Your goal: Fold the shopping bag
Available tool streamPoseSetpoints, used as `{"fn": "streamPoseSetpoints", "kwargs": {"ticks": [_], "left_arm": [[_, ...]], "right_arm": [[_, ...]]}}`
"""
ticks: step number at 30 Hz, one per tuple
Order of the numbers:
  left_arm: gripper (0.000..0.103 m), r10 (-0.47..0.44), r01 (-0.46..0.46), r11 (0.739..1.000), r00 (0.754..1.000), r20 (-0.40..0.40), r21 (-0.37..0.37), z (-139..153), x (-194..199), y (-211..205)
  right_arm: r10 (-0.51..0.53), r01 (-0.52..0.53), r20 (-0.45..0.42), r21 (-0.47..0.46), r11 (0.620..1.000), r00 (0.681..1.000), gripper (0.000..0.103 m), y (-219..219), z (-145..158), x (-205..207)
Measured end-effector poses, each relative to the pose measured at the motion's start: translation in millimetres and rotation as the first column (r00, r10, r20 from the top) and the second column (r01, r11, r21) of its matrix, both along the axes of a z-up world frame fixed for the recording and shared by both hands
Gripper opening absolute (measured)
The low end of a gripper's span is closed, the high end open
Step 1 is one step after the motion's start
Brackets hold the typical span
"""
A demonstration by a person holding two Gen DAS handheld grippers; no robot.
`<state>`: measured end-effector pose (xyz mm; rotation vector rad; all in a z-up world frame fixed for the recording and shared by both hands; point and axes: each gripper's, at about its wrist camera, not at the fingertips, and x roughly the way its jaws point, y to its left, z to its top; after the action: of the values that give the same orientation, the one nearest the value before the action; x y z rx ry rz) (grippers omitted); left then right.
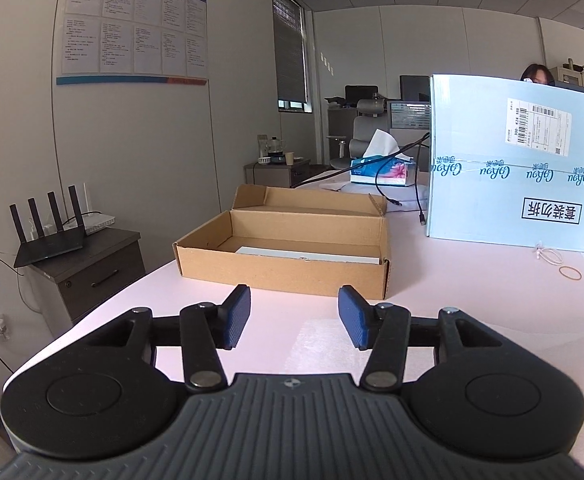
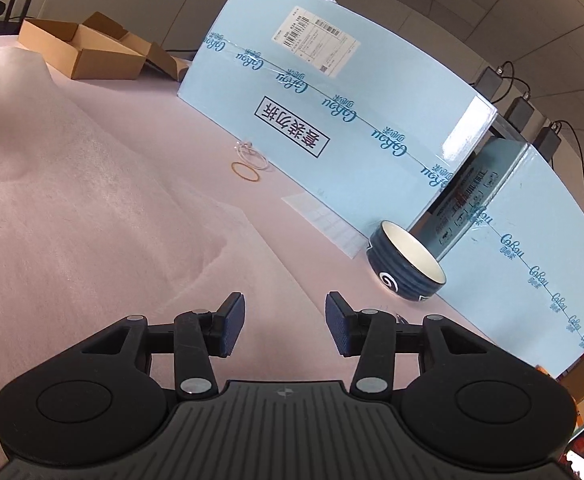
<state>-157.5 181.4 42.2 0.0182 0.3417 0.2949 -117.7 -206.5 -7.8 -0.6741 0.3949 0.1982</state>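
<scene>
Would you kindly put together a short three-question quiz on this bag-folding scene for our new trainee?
1. True or false: the right gripper is clamped on the white shopping bag.
2. Which object stands nearest the right gripper?
A. the dark blue bowl
B. the open cardboard box
C. the rubber band
3. Fill in: in the left wrist view, the open cardboard box on the table holds a flat ____ item.

Key
1. False: both jaws stand apart with nothing between them, as on the left gripper.
2. A
3. white
</scene>
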Motion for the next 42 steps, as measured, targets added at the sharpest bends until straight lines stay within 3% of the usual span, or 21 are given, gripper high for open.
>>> {"fn": "streamPoseSetpoints", "kwargs": {"ticks": [8, 11, 13, 15, 21, 28, 35, 37, 39, 41, 42], "left_arm": [[0.047, 0.009, -0.009, 1.000, 1.000, -0.002, -0.015, -3.9, 0.7, 6.7], [0.047, 0.017, -0.017, 0.999, 1.000, -0.010, -0.030, -7.4, 4.6, 12.2], [0.047, 0.011, -0.012, 0.999, 1.000, -0.017, -0.036, -9.9, 6.5, 13.2], [0.047, 0.008, -0.009, 0.999, 1.000, -0.024, -0.039, -11.8, 8.7, 13.2], [0.047, -0.021, 0.019, 0.999, 0.999, -0.036, -0.047, -15.2, 12.7, 9.5], [0.047, -0.068, 0.065, 0.996, 0.997, -0.045, -0.065, -19.4, 15.0, 1.2], [0.048, -0.140, 0.136, 0.981, 0.990, -0.018, -0.137, -15.0, 14.8, -1.9], [0.048, -0.161, 0.160, 0.979, 0.987, 0.002, -0.129, -10.2, 18.0, -8.6], [0.049, -0.182, 0.183, 0.976, 0.983, 0.019, -0.119, -6.2, 19.0, -13.5], [0.051, -0.197, 0.200, 0.973, 0.980, 0.031, -0.115, -3.8, 19.6, -15.8], [0.053, -0.197, 0.200, 0.973, 0.980, 0.032, -0.112, -3.8, 20.7, -17.0]], "right_arm": [[-0.045, 0.044, -0.027, -0.053, 0.998, 0.999, 0.038, 5.2, -9.8, 25.5], [-0.080, 0.077, -0.036, -0.075, 0.994, 0.996, 0.027, -1.8, -11.6, 29.7], [-0.106, 0.102, -0.044, -0.080, 0.992, 0.993, 0.012, -8.4, -14.0, 31.7], [-0.120, 0.115, -0.047, -0.083, 0.990, 0.992, 0.007, -13.0, -16.4, 31.0], [-0.166, 0.168, 0.029, -0.076, 0.983, 0.986, 0.004, -24.2, -9.6, 27.5], [-0.177, 0.186, 0.113, -0.072, 0.980, 0.978, 0.003, -26.1, 8.1, 53.7], [-0.263, 0.270, 0.211, -0.006, 0.963, 0.941, 0.003, -37.1, 26.7, 86.7], [-0.285, 0.282, 0.184, 0.045, 0.958, 0.941, 0.003, -44.8, 32.4, 95.6], [-0.249, 0.236, 0.078, 0.145, 0.961, 0.965, 0.004, -55.3, 38.0, 98.3], [-0.207, 0.205, -0.016, 0.219, 0.954, 0.978, 0.014, -61.5, 41.1, 97.9], [-0.185, 0.194, -0.060, 0.256, 0.947, 0.981, 0.026, -65.3, 42.9, 97.2]]}}
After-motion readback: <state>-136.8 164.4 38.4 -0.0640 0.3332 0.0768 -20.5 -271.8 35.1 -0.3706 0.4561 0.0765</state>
